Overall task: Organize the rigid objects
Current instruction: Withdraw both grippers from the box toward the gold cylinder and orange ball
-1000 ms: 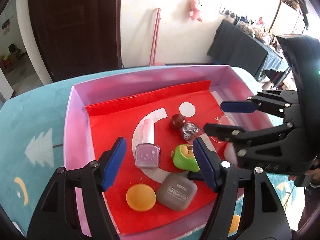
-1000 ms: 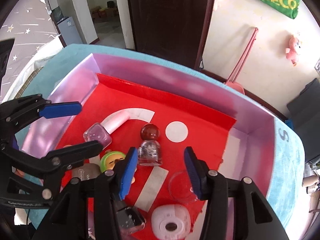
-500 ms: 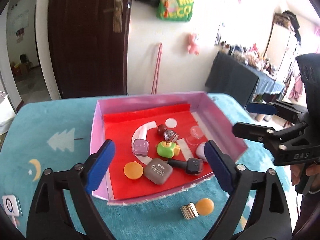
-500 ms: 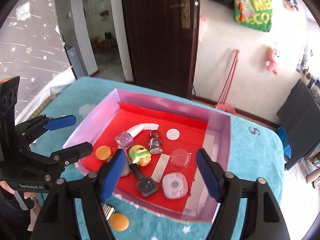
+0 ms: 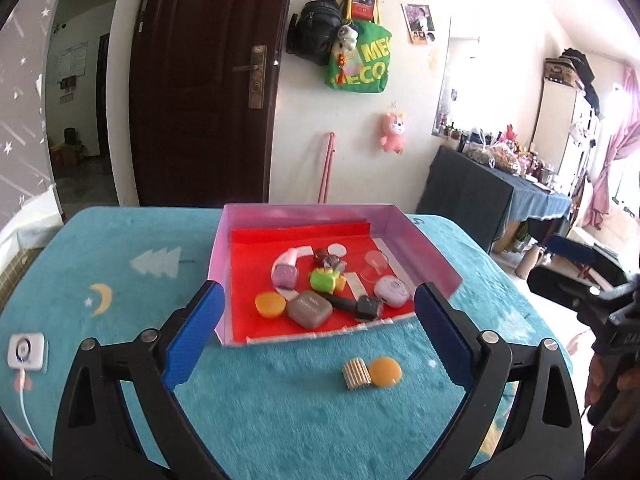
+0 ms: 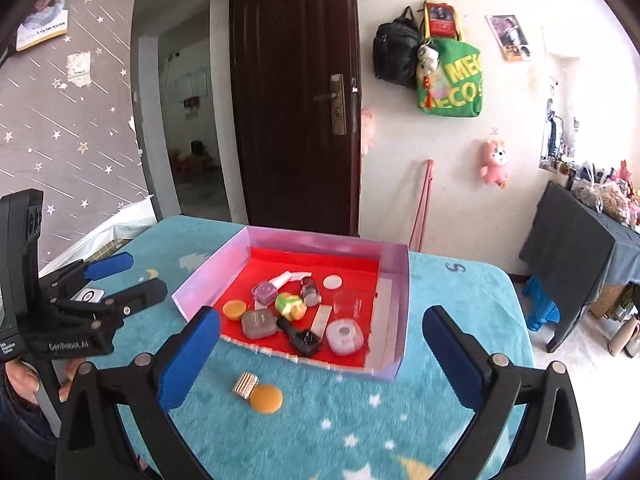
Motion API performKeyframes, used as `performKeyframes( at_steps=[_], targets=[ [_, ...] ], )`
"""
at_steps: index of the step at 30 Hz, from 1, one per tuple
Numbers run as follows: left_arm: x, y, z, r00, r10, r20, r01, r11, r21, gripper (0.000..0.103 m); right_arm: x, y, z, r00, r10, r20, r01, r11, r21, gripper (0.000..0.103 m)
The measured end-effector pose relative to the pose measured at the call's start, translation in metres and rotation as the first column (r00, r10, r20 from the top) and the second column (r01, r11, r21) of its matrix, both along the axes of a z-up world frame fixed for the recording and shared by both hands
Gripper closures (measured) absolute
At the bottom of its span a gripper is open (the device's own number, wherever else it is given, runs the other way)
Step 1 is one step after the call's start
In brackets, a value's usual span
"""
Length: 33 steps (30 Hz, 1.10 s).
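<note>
A pink box [image 5: 218, 264] [image 6: 402, 320] with a red liner stands on the teal blanket. It holds several small items: an orange disc [image 5: 270, 305], a grey case [image 5: 309, 309] [image 6: 258, 323], a green toy [image 5: 323, 280] [image 6: 289, 305], a black key fob [image 5: 360, 306] [image 6: 304, 339], a white case [image 5: 392, 291] [image 6: 344, 337] and a purple bottle [image 5: 285, 274]. A gold ribbed piece [image 5: 355, 373] [image 6: 245, 385] and an orange disc [image 5: 385, 372] [image 6: 265, 399] lie on the blanket in front of the box. My left gripper [image 5: 316, 334] [image 6: 120, 276] is open and empty. My right gripper [image 6: 320, 356] is open and empty.
A white device with a cable [image 5: 25, 352] [image 6: 90, 295] lies on the blanket at the left. A dark door [image 5: 200, 80], hanging bags [image 5: 356, 64] and a cluttered dark table [image 5: 492, 196] stand behind. The blanket [image 5: 280, 420] spreads wide in front of the box.
Both grippers have pulled back and up from over the box. The whole box and the two items in front of it are now in view. Both stay open.
</note>
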<state>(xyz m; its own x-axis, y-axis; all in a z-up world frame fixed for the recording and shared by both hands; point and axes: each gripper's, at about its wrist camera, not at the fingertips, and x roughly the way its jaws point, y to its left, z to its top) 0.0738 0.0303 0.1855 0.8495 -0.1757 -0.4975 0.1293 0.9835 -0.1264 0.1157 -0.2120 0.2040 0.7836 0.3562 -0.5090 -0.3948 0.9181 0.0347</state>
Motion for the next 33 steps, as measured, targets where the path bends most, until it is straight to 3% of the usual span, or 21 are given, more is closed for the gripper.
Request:
performKeyframes(
  at_steps=[5, 12, 18, 33],
  targets=[
    [-0.019, -0.007, -0.022, 1.0, 0.009, -0.003, -0.009, 1.0, -0.004, 0.006, -0.025, -0.004, -0.025, 0.999, -0.04, 0.018, 0.04, 0.999, 0.013, 0.0],
    [-0.036, -0.024, -0.053, 0.999, 0.033, 0.013, -0.034, 0.996, 0.085, 0.006, -0.042, -0.006, -0.073, 0.996, -0.09, 0.002, 0.09, 0.996, 0.002, 0.0],
    [-0.035, -0.03, -0.079, 0.999, 0.034, -0.019, -0.032, 0.996, 0.078, 0.006, -0.044, -0.011, -0.11, 0.991, -0.132, -0.024, 0.132, 0.991, 0.004, 0.0],
    [-0.036, -0.035, -0.119, 0.997, 0.066, -0.05, -0.061, 0.993, 0.103, 0.006, -0.041, -0.017, -0.156, 0.982, -0.177, -0.07, 0.177, 0.984, -0.006, 0.0]
  ],
)
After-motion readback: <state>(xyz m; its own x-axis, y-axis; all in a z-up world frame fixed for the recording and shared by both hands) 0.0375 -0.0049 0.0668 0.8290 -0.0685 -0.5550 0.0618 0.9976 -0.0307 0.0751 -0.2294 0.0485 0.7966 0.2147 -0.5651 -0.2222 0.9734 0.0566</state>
